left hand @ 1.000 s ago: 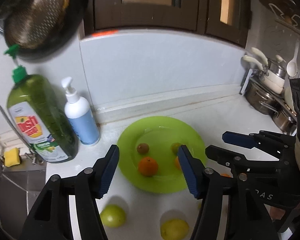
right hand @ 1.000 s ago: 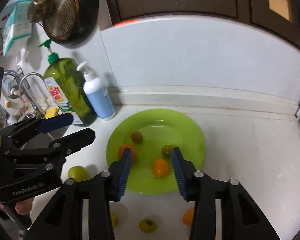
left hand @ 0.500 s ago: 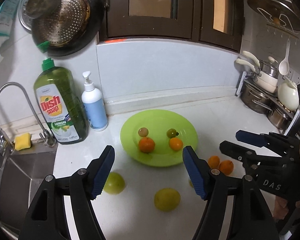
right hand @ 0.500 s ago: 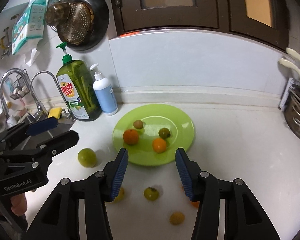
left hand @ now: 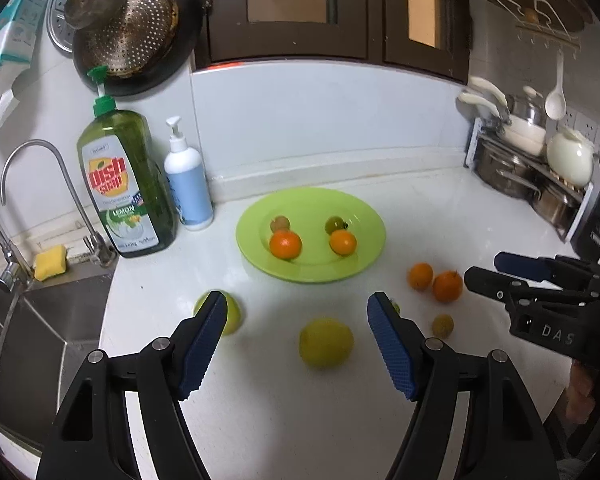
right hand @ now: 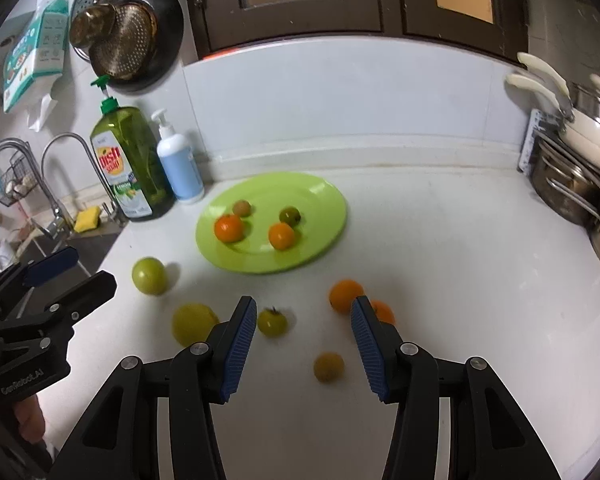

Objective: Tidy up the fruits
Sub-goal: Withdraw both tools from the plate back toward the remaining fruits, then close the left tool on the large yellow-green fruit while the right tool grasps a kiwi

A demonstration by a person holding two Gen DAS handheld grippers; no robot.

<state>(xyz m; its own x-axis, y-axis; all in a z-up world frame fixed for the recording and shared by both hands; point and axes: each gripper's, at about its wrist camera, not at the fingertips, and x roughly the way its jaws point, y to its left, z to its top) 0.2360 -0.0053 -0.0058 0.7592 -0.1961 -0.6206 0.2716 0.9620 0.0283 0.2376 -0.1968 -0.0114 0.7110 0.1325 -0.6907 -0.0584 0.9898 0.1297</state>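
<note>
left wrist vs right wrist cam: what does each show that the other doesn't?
Left wrist only: a white jug on the pot rack and a hanging white spoon.
Right wrist only: a second faucet with a wire basket behind it, and the small yellow-green tomato in full.
Both: the green plate holding four fruits, the dish soap bottle, loose fruits on the counter, and both grippers, left gripper and right gripper, open and empty.

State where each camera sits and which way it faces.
Left wrist: on the left tool, looking forward and down at the white counter; its own blue fingers show, and the right tool at right.
Right wrist: on the right tool, same downward look; the left tool and a hand show.
Both share the green plate.
</note>
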